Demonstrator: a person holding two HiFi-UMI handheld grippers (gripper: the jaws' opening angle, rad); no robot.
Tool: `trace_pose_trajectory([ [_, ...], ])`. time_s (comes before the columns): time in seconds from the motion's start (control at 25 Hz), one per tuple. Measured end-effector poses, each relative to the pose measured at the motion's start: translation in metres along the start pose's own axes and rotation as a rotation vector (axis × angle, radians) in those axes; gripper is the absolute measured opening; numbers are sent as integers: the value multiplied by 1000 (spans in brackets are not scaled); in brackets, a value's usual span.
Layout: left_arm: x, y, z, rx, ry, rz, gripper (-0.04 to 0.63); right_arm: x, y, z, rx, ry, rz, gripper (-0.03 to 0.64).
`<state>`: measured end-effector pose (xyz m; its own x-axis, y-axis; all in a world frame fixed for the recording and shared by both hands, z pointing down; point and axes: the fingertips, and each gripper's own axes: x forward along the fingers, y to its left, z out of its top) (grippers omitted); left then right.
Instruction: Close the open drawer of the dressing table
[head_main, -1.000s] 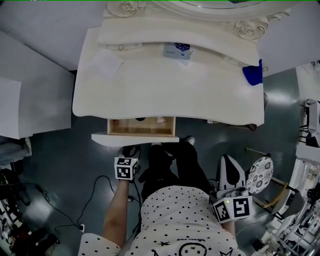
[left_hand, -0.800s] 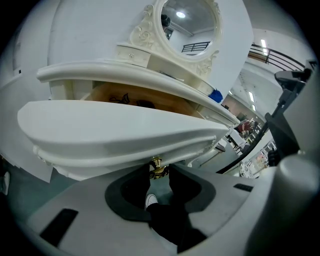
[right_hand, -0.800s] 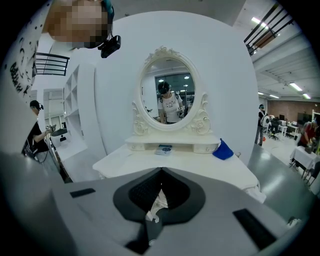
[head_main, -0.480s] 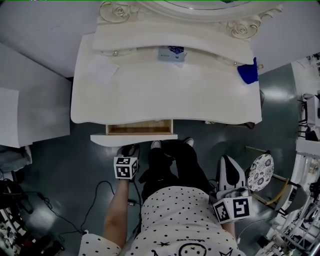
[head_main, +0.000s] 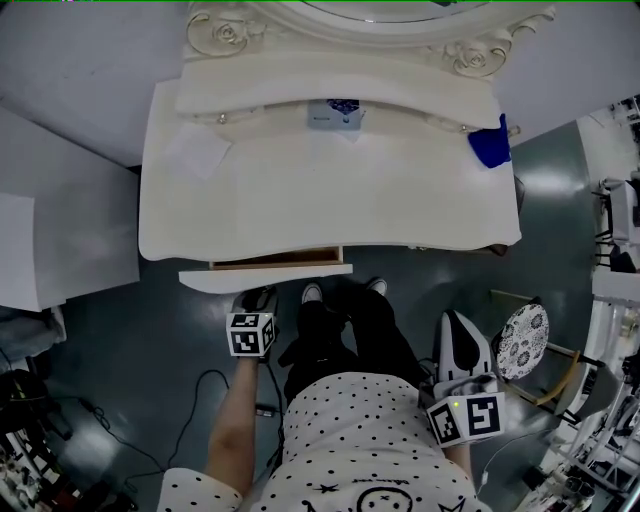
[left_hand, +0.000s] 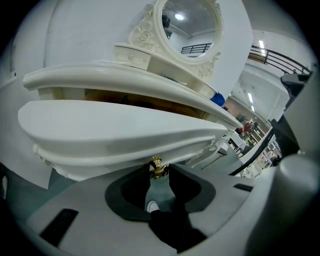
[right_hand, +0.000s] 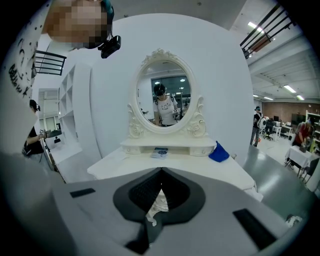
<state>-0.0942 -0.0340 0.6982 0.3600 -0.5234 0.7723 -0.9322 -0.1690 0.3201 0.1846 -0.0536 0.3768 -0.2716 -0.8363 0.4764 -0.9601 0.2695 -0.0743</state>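
Note:
The cream dressing table has one drawer under its left front. The white drawer front stands just off the table edge, and only a thin strip of wooden inside shows. In the left gripper view my left gripper is shut on the drawer's gold knob, under the drawer front. In the head view my left gripper sits right below the drawer front. My right gripper is shut on nothing, held back by the person's right side, facing the table.
On the tabletop lie a blue cloth, a small pack and a white sheet. An oval mirror rises behind. A round patterned stool stands at the right, a white cabinet at the left, cables on the floor.
The drawer has slid into the table, from well open to a thin gap. My left gripper moved toward the table with it. My right gripper stayed put.

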Motion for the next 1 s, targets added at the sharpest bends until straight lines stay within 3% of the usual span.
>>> trace_pose_trajectory([
  [1.0, 22, 12, 38, 14, -34, 1, 129, 15, -4, 11, 0, -5, -25, 8],
])
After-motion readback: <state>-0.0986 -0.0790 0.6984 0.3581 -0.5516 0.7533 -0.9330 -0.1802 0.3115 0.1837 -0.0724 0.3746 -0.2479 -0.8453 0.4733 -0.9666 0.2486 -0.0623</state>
